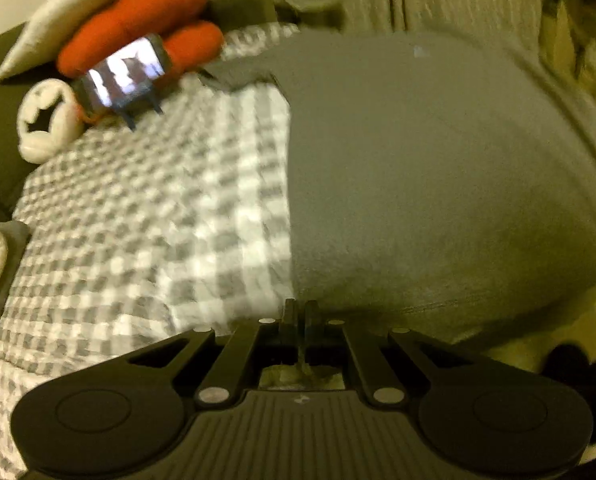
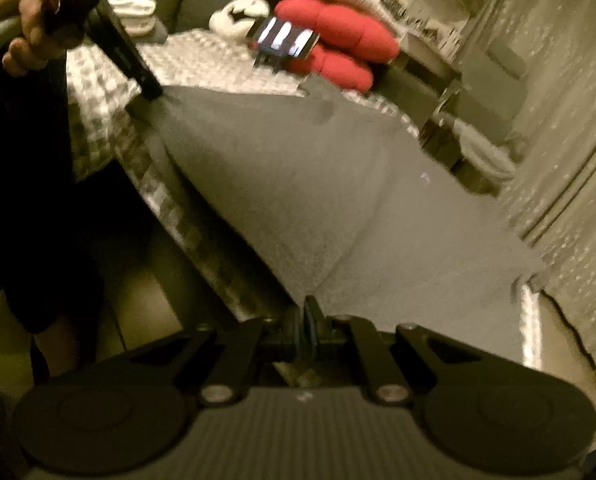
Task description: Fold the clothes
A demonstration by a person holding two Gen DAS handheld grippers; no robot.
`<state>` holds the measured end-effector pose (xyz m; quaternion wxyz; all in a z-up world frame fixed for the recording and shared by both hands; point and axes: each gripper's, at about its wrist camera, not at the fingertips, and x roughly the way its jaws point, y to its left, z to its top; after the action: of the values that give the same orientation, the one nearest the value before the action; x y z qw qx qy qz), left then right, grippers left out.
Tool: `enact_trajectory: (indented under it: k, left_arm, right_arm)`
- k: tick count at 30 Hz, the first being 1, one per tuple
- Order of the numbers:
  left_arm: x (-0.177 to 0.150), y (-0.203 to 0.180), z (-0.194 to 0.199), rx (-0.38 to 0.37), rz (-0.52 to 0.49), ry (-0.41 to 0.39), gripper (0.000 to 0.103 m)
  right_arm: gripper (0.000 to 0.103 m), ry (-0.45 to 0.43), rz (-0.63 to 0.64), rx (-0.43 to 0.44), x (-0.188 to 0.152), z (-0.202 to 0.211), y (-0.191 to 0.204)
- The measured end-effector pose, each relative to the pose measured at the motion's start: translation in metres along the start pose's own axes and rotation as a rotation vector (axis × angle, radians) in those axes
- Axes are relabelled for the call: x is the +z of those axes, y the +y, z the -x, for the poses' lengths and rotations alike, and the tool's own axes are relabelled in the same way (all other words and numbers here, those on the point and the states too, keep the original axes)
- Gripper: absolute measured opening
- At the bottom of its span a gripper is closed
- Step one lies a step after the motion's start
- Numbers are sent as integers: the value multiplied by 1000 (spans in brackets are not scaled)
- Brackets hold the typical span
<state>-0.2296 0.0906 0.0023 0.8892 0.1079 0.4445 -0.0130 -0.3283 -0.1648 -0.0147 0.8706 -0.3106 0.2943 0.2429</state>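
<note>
My left hand-held gripper [image 1: 298,312] and right hand-held gripper [image 2: 307,314] are both clamped on the grey shirt's [image 1: 437,168] hem. Shirt lies flat on the checked bed [image 1: 138,220], hem at its near edge.

Dim, yellowish light – both views motion-blurred, bowed and dark-cornered at fisheye edges.

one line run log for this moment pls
task: fold clothes | left hand-held gripper: shut on grey garment edge | right hand-held gripper: shut on grey garment | surface: checked bedcover
</note>
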Motion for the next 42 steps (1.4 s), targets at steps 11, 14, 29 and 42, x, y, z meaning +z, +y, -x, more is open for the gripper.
enact_trajectory:
  k: [11, 14, 29, 42]
  left_arm:
    - [-1, -3, -12, 0, 3, 37, 3]
    - [0, 1, -13, -12, 21, 35, 3]
    - [0, 14, 0, -66, 68, 16, 3]
    - [-4, 18, 14, -61, 12, 6, 3]
  right_arm:
    - [52, 29, -313, -28, -17, 15, -56]
    - [53, 31, -625, -111, -44, 28, -108]
    - [8, 178, -1183, -159, -106, 13, -170]
    - [7, 183, -1148, -166, -100, 37, -157]
